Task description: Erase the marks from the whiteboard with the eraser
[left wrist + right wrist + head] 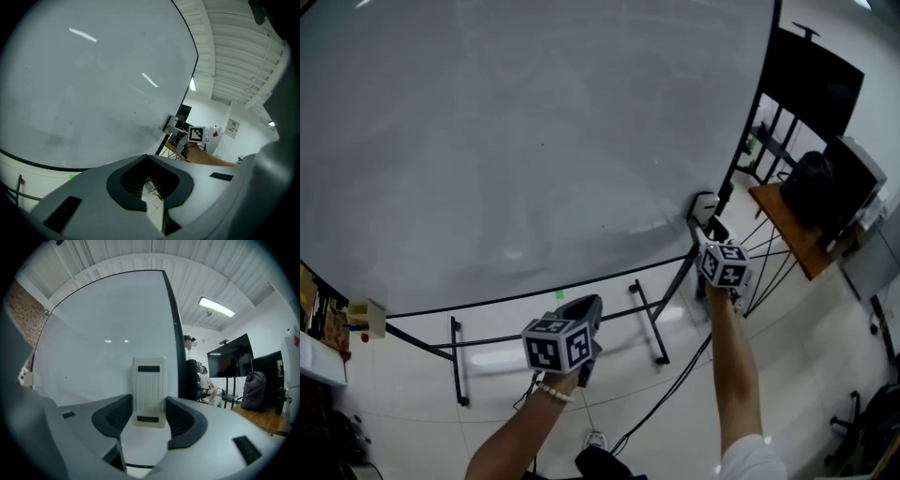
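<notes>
No readable text in my views, wall sign (233,126) too small to make out, dark strips on the eraser (149,392) illegible, marker cube (555,344) bears only square patterns

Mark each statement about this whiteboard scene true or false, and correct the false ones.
1. The right tongs grip the eraser. True.
2. The left tongs hold a marker. False: they are shut and hold nothing.
3. The eraser is near the right edge of the whiteboard. True.
4. The whiteboard lies flat on a table. False: it stands upright on a dark stand on the floor.
</notes>
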Demonstrator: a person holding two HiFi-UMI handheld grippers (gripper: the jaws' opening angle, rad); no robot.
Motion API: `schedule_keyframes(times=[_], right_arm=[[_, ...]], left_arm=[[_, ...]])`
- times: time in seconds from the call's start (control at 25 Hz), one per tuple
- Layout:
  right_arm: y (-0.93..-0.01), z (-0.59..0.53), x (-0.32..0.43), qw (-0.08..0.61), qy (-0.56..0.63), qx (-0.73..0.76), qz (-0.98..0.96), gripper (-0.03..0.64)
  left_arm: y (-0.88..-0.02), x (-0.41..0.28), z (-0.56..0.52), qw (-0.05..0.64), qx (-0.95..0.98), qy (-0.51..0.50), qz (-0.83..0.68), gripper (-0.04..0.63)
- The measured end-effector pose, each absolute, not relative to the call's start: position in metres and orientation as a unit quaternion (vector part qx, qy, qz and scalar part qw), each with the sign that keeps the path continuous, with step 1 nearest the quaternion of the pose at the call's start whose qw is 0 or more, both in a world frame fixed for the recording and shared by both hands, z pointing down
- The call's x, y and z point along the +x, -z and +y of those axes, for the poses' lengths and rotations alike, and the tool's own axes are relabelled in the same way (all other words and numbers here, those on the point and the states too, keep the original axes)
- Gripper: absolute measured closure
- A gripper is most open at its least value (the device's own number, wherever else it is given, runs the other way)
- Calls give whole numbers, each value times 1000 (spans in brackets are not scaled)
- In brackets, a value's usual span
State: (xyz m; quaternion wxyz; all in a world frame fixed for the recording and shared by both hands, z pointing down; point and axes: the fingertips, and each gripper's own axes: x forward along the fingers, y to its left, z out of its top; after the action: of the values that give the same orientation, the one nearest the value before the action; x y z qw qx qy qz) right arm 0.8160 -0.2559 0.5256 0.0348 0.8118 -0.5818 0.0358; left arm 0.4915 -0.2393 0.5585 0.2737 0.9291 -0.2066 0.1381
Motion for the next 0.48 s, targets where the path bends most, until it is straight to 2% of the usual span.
schedule_keyframes(times=[0.48], right_arm=[[-518, -287, 713, 35, -24, 811, -583, 365]], left_arm=[[-551, 381, -272, 275, 919, -114, -259, 607]])
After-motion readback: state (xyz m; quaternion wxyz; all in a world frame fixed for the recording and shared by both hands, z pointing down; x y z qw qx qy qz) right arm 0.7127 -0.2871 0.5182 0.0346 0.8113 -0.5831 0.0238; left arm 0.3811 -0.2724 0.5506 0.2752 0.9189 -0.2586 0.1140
